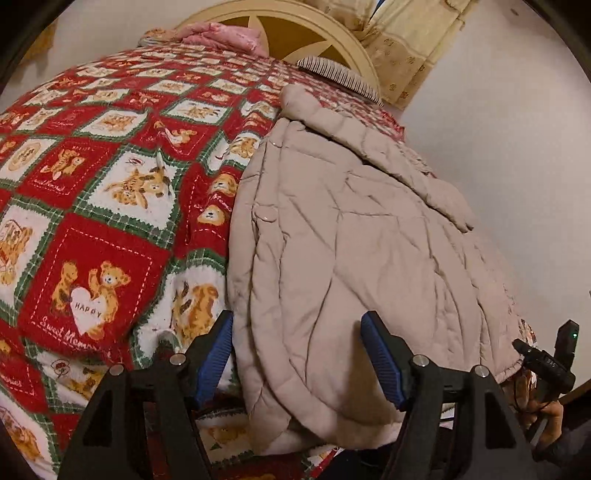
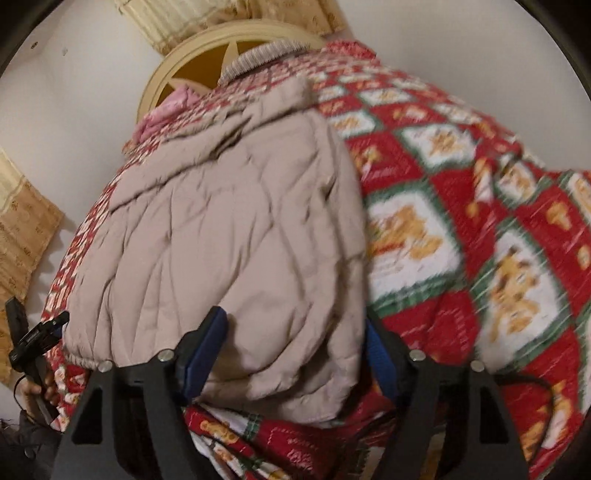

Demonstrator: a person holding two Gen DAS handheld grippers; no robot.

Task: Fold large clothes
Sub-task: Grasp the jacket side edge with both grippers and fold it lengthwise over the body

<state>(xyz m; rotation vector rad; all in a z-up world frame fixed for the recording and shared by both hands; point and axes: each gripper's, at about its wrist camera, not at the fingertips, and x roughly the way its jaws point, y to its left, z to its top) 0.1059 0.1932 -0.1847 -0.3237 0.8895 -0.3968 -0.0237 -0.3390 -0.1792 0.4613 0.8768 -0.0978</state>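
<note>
A beige quilted jacket [image 1: 351, 221] lies spread on a bed, over a red teddy-bear bedspread [image 1: 103, 184]. My left gripper [image 1: 298, 318] is open at the jacket's near hem. Its blue pads straddle the rounded hem corner without squeezing it. In the right wrist view, which is blurred, the same jacket [image 2: 229, 229] fills the middle. My right gripper [image 2: 293, 319] is also open. One pad sits over the jacket's near corner, the other at its edge by the bedspread [image 2: 461, 221]. Nothing is gripped in either view.
A cream round headboard [image 1: 295, 40] stands at the far end, with a pink cloth [image 1: 221, 35] and a striped item [image 1: 340, 74] near it. A yellow curtain [image 1: 406, 44] hangs behind. A white wall [image 1: 498, 166] runs close beside the jacket. A hand [image 1: 546, 410] shows at the right edge.
</note>
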